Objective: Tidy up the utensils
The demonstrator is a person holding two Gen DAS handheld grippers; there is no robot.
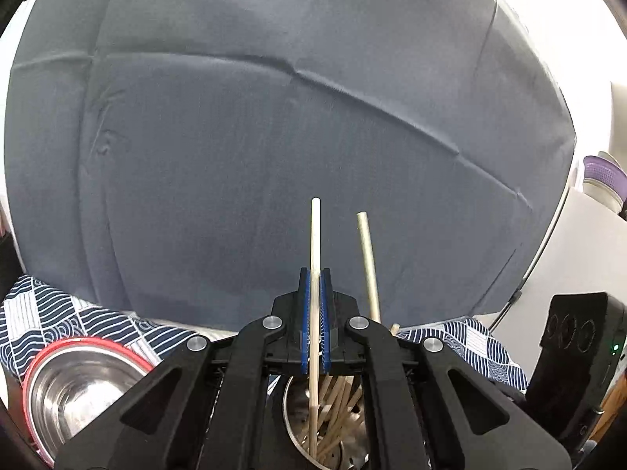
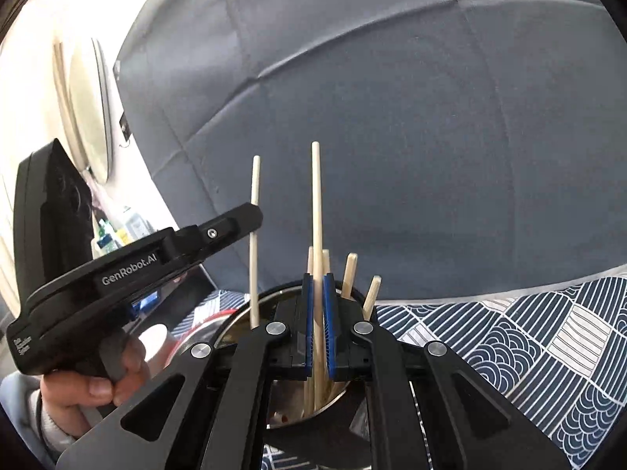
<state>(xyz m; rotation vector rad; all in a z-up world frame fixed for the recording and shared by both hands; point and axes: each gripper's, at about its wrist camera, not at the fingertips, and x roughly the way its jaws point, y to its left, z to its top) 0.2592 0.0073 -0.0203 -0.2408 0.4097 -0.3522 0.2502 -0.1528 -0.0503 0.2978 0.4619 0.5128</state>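
Observation:
My left gripper [image 1: 315,278] is shut on a pale wooden chopstick [image 1: 315,243] that stands upright with its lower end in a steel utensil cup [image 1: 298,434] full of chopsticks. A second chopstick [image 1: 368,258] stands just to its right. In the right wrist view my right gripper [image 2: 318,280] is shut on that second chopstick [image 2: 317,203], also upright over the same cup [image 2: 235,325]. The left gripper [image 2: 235,223] shows at the left there, held by a hand, gripping its chopstick [image 2: 254,211]. More chopsticks [image 2: 348,274] lean in the cup.
A steel bowl with a red rim [image 1: 78,384] sits left of the cup on a blue-and-white wave-pattern cloth [image 2: 529,337]. A large grey cushion [image 1: 274,137] fills the background. White furniture with a purple basket [image 1: 599,172] is at the far right.

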